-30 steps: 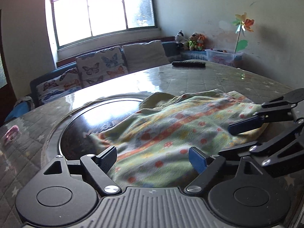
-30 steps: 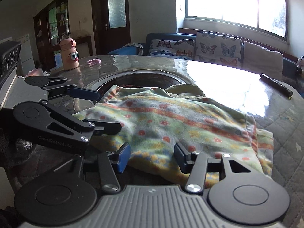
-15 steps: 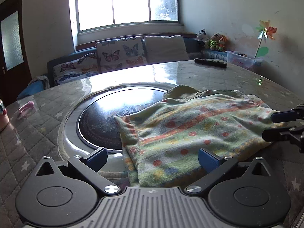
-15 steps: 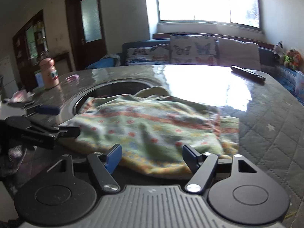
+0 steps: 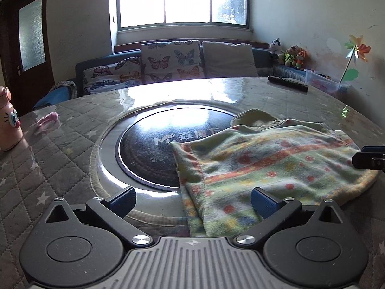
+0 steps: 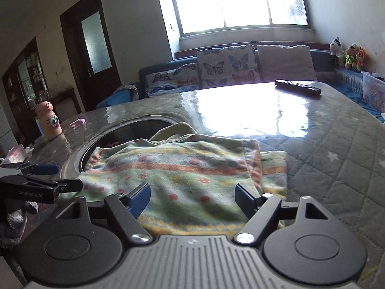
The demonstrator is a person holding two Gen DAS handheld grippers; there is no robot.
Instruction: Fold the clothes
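Currently left gripper (image 5: 192, 198) jaws wide, empty; right gripper (image 6: 192, 196) same. Folded garment (image 5: 269, 161) flat on table (image 5: 60, 168), overlapping round inset (image 5: 149, 149).

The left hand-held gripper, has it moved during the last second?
Yes. The left hand-held gripper backed off the garment toward its left; the dark round inset shows more.

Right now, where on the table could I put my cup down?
Best is the bare shiny stretch between the garment and the remote. The quilted cover right of the garment is also free. Left is crowded: pink bottle, small pink thing, the black round plate.
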